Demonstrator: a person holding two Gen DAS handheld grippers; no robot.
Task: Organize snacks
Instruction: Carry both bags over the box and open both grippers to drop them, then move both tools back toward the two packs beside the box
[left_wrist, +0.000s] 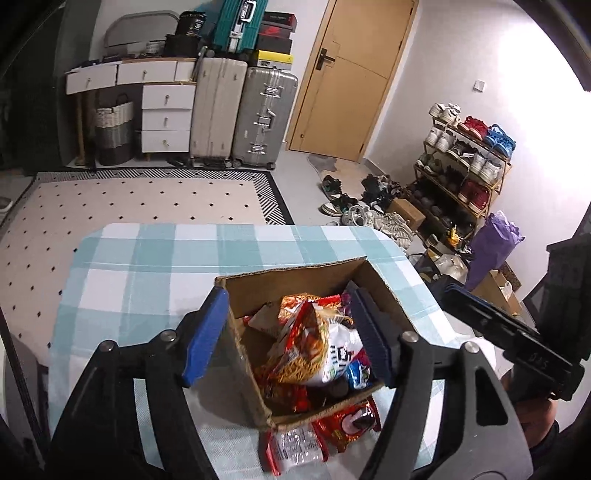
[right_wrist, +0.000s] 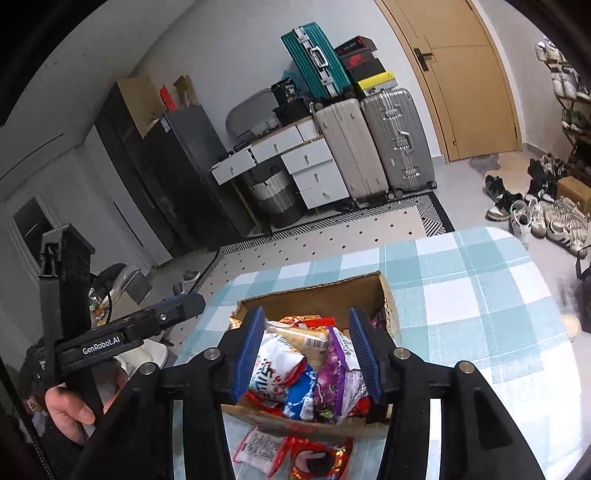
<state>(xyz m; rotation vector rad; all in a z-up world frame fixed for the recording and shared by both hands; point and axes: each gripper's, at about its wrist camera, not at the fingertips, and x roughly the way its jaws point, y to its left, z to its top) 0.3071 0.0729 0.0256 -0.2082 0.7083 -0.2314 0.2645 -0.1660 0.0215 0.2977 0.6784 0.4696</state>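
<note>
Snacks (left_wrist: 314, 347), mostly heaped in a cardboard box (left_wrist: 291, 280) at the tabletop's (left_wrist: 147, 266) near edge, two packets (left_wrist: 317, 435) loose beside it; left gripper (left_wrist: 286, 336) and right gripper (right_wrist: 306, 354) both released, empty above box; judged next: collect loose packets.

White walls (left_wrist: 424, 92), pale grey floor (left_wrist: 306, 184). Wooden door (left_wrist: 347, 77) with dark handle on the far wall. Beside it, two upright suitcases (left_wrist: 243, 110), a teal one (left_wrist: 240, 22) and shoeboxes stacked above. White drawer unit (left_wrist: 166, 114), woven basket (left_wrist: 112, 129) under it. Dotted cream rug (left_wrist: 140, 199) with black-and-white border. Shoe rack (left_wrist: 465, 162) along the right wall, loose shoes (left_wrist: 354, 206) scattered before it. Dark tall cabinet (right_wrist: 173, 173) at left. Checked cloth over the counter (left_wrist: 155, 266).
</note>
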